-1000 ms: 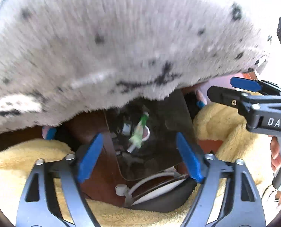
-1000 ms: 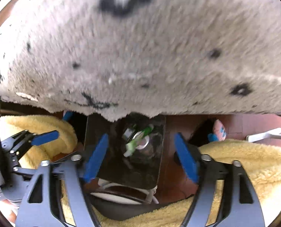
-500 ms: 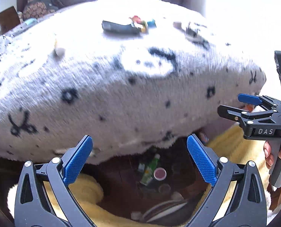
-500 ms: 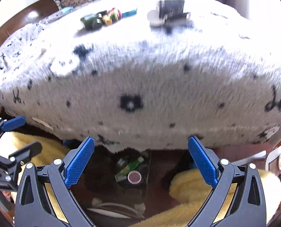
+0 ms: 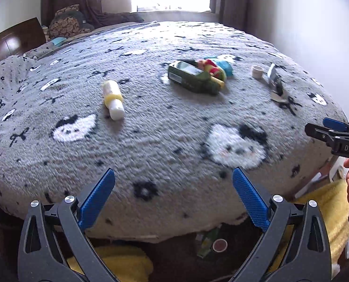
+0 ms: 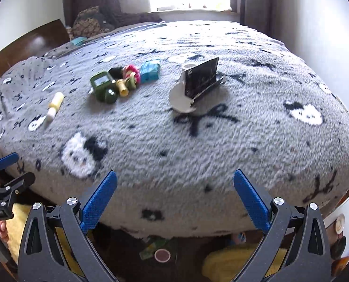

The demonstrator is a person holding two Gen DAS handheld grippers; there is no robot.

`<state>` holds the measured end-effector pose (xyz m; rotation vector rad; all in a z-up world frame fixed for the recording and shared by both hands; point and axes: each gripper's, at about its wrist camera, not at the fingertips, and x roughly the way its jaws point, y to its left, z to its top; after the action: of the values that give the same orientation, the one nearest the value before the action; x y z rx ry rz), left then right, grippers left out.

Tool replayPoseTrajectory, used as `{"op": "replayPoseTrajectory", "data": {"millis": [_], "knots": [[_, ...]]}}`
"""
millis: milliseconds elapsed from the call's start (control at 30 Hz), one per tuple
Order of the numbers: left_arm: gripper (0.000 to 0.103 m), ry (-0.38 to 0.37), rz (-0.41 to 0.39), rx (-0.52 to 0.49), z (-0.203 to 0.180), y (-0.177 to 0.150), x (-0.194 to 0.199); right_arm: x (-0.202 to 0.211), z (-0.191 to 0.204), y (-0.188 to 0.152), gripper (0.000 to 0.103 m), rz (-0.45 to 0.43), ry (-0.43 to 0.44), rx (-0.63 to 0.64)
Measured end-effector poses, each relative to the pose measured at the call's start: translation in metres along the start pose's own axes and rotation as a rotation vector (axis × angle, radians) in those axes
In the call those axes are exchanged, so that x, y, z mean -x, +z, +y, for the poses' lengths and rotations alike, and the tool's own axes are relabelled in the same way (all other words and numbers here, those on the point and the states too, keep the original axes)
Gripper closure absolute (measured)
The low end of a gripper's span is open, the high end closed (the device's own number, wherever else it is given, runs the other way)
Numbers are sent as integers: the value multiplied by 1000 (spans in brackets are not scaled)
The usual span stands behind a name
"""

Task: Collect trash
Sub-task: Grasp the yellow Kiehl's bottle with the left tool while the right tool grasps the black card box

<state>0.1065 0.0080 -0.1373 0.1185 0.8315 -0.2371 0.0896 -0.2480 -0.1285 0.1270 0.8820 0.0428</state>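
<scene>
Several bits of trash lie scattered on my grey blanket [image 5: 174,141], well apart, so each needs its own reach: green carton [image 5: 193,77], white bottle [image 5: 113,99], small cup [image 5: 257,71]. I hold my left gripper [image 5: 173,195] and right gripper [image 6: 174,195] level at the bed's near edge, both spread wide and holding nothing.

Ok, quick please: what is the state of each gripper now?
Left gripper: open, holding nothing.
Right gripper: open, holding nothing.
</scene>
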Motion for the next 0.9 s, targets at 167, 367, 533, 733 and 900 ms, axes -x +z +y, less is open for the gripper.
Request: {"op": "replayPoseTrajectory", "data": {"millis": [167, 367, 533, 733, 900], "knots": [[8, 55, -4, 21, 25, 26, -21, -13, -4, 35, 3, -23, -26, -21], [8, 96, -18, 54, 54, 64, -50, -34, -10, 70, 4, -55, -46, -60], [8, 121, 5, 63, 72, 86, -81, -56, -13, 99, 4, -66, -83, -102], [13, 111, 50, 89, 92, 95, -112, -87, -30, 123, 3, -24, -133, -194], [39, 81, 82, 116, 100, 98, -128, -114, -44, 127, 5, 47, -71, -239]]}}
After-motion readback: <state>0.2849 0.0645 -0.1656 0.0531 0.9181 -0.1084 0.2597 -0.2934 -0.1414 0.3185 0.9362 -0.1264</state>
